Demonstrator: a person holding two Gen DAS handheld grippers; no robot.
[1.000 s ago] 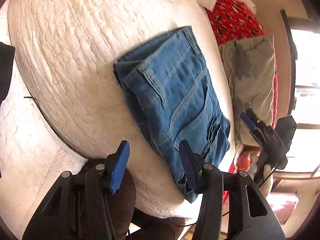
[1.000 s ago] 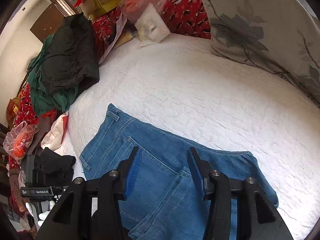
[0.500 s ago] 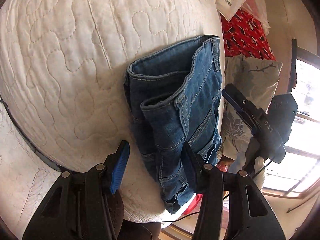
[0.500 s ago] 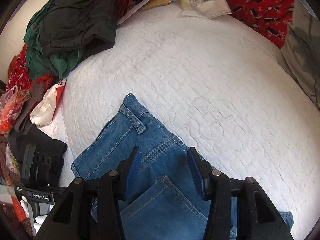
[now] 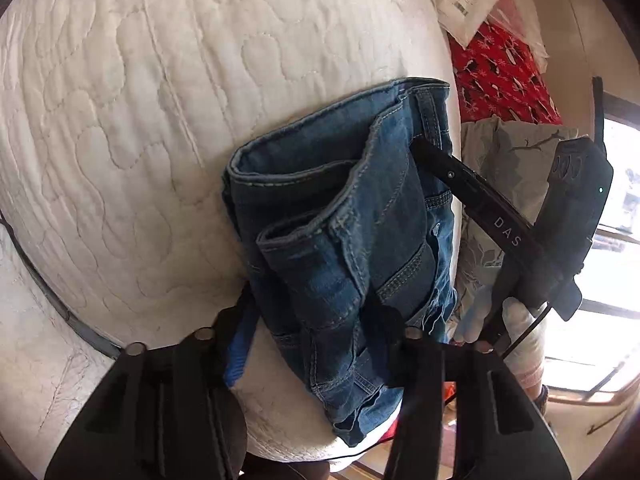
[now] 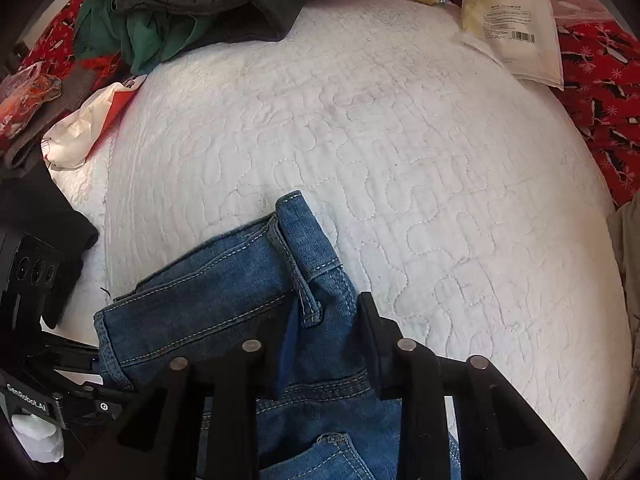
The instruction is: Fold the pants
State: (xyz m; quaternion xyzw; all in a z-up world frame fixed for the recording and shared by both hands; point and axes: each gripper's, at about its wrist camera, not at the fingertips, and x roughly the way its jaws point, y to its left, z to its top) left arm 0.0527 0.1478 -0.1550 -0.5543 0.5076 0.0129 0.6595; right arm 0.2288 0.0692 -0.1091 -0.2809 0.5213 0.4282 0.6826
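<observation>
The folded blue jeans lie on the white quilted bed. My left gripper is open, its fingers straddling the near edge of the folded stack. In the right wrist view the jeans' waistband sits between the fingers of my right gripper, which is open around the belt-loop corner. The right gripper's finger also shows in the left wrist view, reaching into the far side of the jeans.
A pile of dark and green clothes lies at the bed's far left. A plastic packet and a red patterned cloth lie at the far right. A floral pillow is beside the jeans.
Both grippers have moved in closer to the jeans. Their open fingers now straddle opposite edges of the folded stack.
</observation>
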